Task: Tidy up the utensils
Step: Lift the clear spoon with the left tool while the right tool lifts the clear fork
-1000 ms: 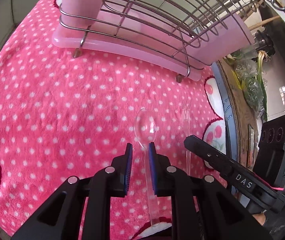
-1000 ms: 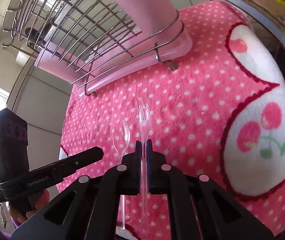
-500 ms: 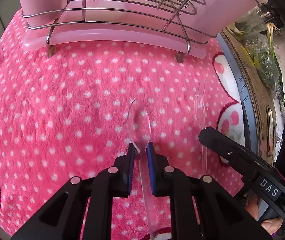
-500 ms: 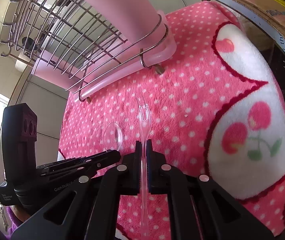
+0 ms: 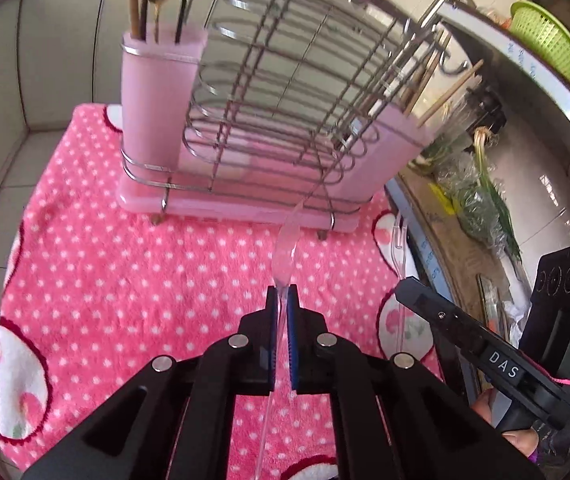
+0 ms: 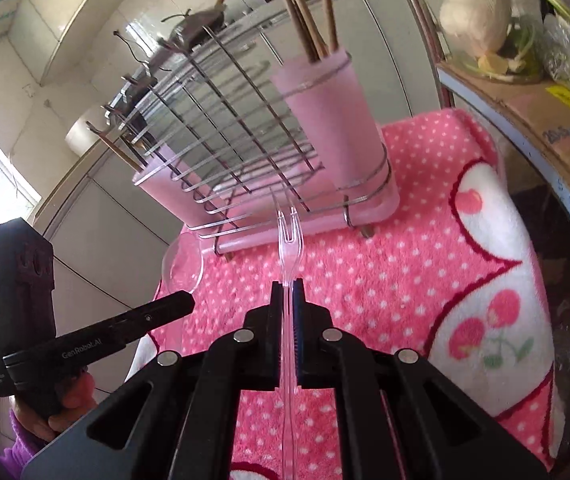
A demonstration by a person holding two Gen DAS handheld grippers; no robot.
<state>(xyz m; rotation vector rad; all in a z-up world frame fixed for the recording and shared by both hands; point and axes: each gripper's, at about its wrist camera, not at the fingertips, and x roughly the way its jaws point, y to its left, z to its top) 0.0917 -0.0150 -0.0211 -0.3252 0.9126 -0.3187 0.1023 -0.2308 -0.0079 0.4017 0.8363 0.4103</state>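
Clear spoon (image 5: 285, 248) between closing left claw (image 5: 281, 294) pads, clear fork (image 6: 289, 236) clamped in right claw (image 6: 288, 288).

Item count, both views:

- Clear plastic spoon (image 5: 285, 250): one.
- Clear plastic fork (image 6: 289, 246): one.
- Wire dish rack (image 5: 285, 92): one.
- Pink utensil cups on the rack: two, left cup (image 5: 153, 92) and right cup (image 5: 381, 152).
- Polka-dot pink cloth (image 5: 125, 280): one.
- Green basket (image 5: 549, 44): one.
- Tools: two, left tool (image 5: 281, 300) and right tool (image 6: 288, 294).

surface: pink dotted blanket (image 5: 133, 280) | on it: pink wire rack (image 5: 245, 200)
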